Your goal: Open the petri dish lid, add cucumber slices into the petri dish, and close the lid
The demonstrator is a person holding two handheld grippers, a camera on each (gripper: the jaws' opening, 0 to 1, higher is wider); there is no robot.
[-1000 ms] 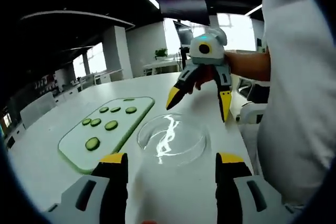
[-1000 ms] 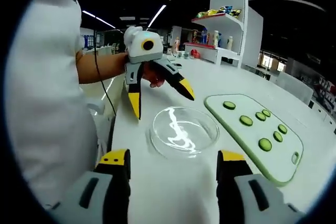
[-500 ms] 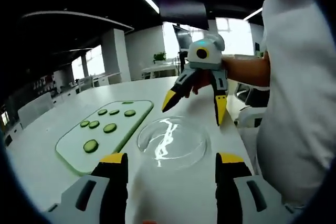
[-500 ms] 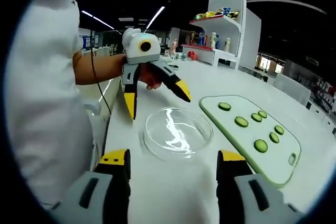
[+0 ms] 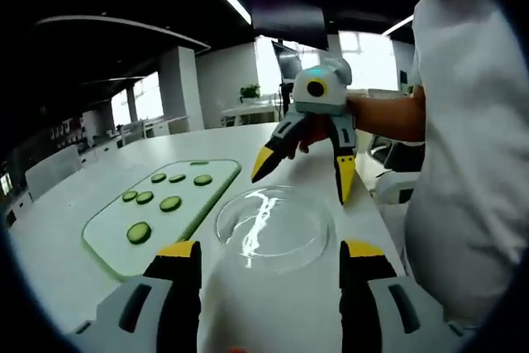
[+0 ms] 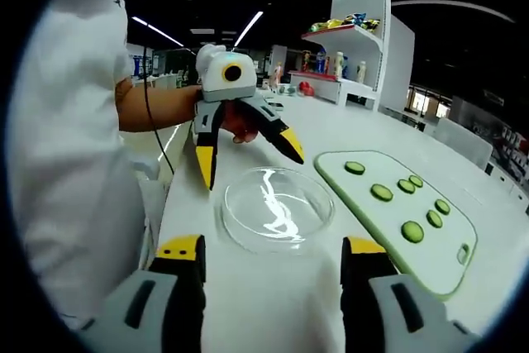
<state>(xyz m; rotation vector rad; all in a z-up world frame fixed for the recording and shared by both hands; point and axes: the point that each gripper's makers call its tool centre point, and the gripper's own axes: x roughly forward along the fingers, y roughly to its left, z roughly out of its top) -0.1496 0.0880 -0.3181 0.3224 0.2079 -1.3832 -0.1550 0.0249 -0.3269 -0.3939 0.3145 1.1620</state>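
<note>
The left gripper (image 5: 269, 255) is held level and low, its two yellow-tipped jaws spread wide apart with nothing between them. The right gripper (image 5: 299, 176) faces it from the far side, tilted downward, jaws likewise splayed and empty. A bare forearm (image 5: 387, 115) reaches to it from the person in white (image 5: 467, 155).
</note>
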